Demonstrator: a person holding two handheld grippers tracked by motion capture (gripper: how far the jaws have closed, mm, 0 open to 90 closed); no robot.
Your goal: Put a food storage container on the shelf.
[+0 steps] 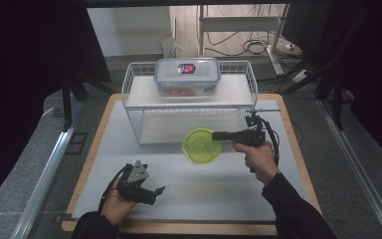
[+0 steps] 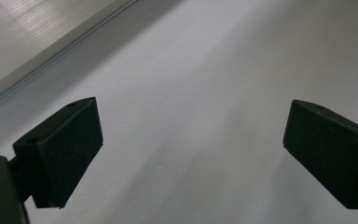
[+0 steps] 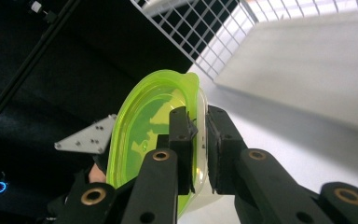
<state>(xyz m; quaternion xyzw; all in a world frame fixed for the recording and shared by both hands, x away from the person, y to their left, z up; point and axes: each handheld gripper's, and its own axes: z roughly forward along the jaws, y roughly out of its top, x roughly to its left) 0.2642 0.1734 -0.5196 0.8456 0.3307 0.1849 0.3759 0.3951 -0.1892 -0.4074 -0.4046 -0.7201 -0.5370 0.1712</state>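
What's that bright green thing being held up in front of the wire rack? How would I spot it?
Start at the white wire basket rack at the back of the table, which carries a clear lidded food box on top. Just in front of its lower shelf, the right gripper has its jaws shut on the rim of a round bowl. It is the one translucent lime-green item here, and it has no lid.

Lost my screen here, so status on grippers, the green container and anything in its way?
Right gripper shut on green container's rim, carrying it. Left gripper open, empty. Wire basket with lidded box just behind.
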